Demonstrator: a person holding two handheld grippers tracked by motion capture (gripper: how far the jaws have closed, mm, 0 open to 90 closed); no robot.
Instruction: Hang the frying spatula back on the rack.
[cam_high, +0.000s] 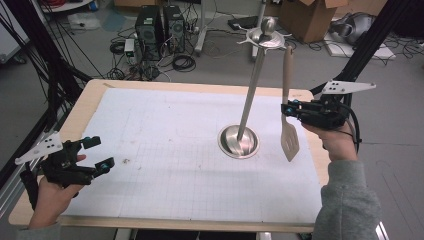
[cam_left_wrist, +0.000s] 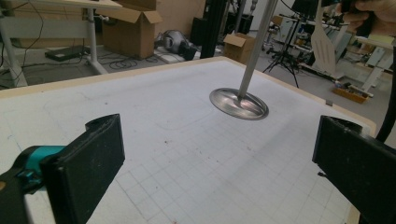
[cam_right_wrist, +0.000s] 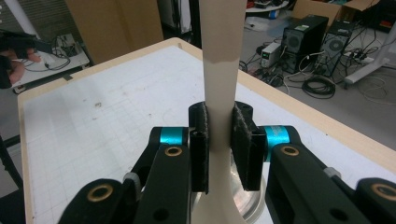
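A beige slotted spatula (cam_high: 289, 142) hangs upright, blade down, above the right side of the table. My right gripper (cam_high: 286, 109) is shut on its handle (cam_right_wrist: 223, 46) partway up, pads pressed on both sides. The handle's top reaches up near the hooked head (cam_high: 265, 37) of a tall metal utensil stand (cam_high: 252, 85), whose round base (cam_high: 238, 141) rests on the white grid mat (cam_high: 165, 150). At the mat's left front corner my left gripper (cam_high: 99, 152) is open with nothing between its jaws. From the left gripper (cam_left_wrist: 219, 163) view, the stand base (cam_left_wrist: 239, 103) and the spatula (cam_left_wrist: 323, 46) lie ahead.
The wooden table (cam_high: 90, 95) edge frames the mat. Beyond it on the floor are computer towers (cam_high: 160, 25), cables and cardboard boxes (cam_high: 310, 17). Black frame bars (cam_high: 370, 45) rise at the right and left of the table.
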